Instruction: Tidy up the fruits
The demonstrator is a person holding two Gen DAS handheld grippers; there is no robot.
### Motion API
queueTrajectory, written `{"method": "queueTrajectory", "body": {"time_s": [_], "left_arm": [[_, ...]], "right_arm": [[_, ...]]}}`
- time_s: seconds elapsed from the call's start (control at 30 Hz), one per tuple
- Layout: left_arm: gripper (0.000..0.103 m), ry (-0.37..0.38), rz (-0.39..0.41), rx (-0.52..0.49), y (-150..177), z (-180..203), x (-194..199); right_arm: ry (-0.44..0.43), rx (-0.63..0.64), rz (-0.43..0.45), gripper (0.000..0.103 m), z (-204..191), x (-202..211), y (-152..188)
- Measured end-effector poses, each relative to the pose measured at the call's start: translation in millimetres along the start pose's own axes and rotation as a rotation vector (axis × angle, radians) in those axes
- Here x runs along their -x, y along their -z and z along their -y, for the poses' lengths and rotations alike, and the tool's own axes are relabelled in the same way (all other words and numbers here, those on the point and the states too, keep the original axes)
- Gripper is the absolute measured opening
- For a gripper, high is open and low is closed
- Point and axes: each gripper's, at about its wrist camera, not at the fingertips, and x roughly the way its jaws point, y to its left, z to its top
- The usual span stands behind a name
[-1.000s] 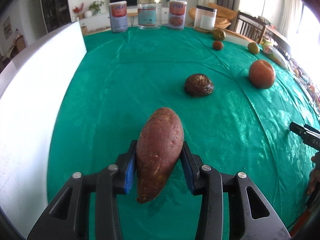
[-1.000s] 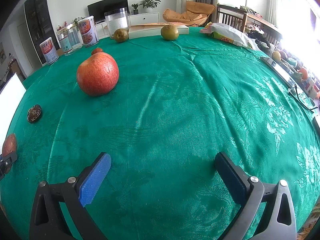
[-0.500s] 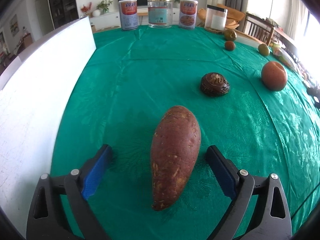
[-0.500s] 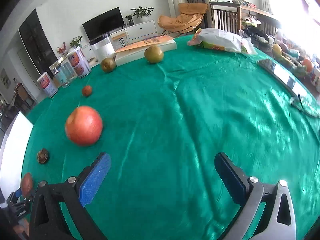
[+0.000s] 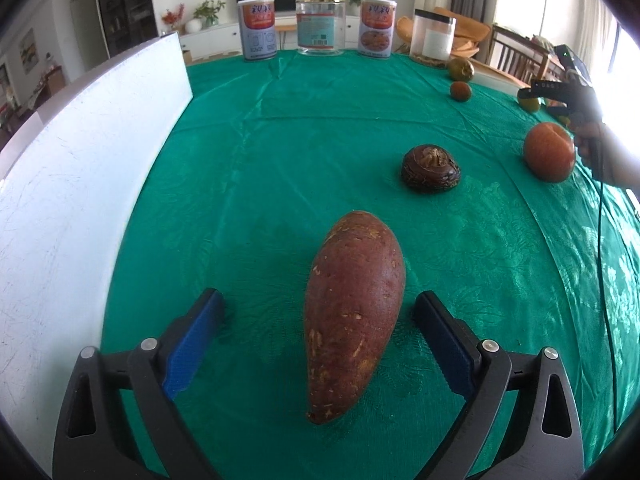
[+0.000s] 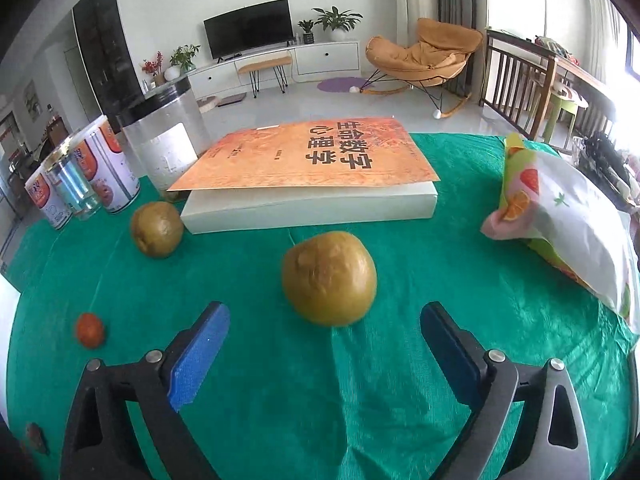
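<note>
The left gripper (image 5: 318, 330) has its jaws wide apart, blue ribbed pads facing inward. Between them, touching neither pad, lies a sweet potato (image 5: 354, 312): long, tapered to a point at the near end, with rough reddish-brown skin flecked by pale scrapes. It rests flat on the tablecloth (image 5: 288, 152), a shiny green fabric with a woven leaf pattern and soft creases. Ahead of the right jaw and off to the right sits a dark, domed, scaly brown corm (image 5: 431, 168), and further right a smooth round red apple (image 5: 549, 152). To the left of the left jaw runs a flat white board (image 5: 80, 168) with a matte, scratched face.

The right gripper (image 6: 324, 344) also has its jaws spread open with nothing between the pads. Just ahead of the gap, slightly blurred, sits a round olive-brown pear (image 6: 329, 278) with dull, dimpled skin. A second, smaller pear (image 6: 157, 229) lies ahead of the left jaw, just beside a thick book (image 6: 308, 176) with an orange cover. Left of the left jaw is a small orange fruit (image 6: 90, 329). Ahead of the right jaw, far to the right, lies a crinkled plastic snack bag (image 6: 568, 224).
</note>
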Motion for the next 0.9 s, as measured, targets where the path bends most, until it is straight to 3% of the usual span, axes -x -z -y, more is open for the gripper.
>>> {"method": "queueTrajectory", "body": {"time_s": [0.03,0.07,0.1,0.27,0.37,0.53,0.73,0.8,0.9], "left_arm": [[0.097,0.000,0.000,0.000,0,0,0],[0.097,0.000,0.000,0.000,0,0,0],[0.098,0.000,0.000,0.000,0,0,0],[0.098,0.000,0.000,0.000,0,0,0],[0.098,0.000,0.000,0.000,0,0,0],[0.098,-0.001,0.000,-0.001,0,0,0],[0.098,0.000,0.000,0.000,0,0,0],[0.098,0.000,0.000,0.000,0,0,0],[0.098,0.000,0.000,0.000,0,0,0]], "right_arm": [[-0.012,-0.001,-0.006,0.082,0,-6,-2],[-0.018,-0.007,-0.029,0.056,2,-12,-3],[-0.025,-0.012,-0.028,0.051,3,-12,-3],[-0.070,-0.021,0.037,0.051,4,37,20],[-0.118,-0.007,0.017,0.051,-1,85,52],[-0.165,0.096,-0.135,0.051,-27,164,132],[-0.103,0.257,-0.494,0.051,-71,188,219],[-0.059,0.317,-0.528,0.051,-80,186,234],[-0.030,0.326,-0.492,0.051,-89,184,231]]}}
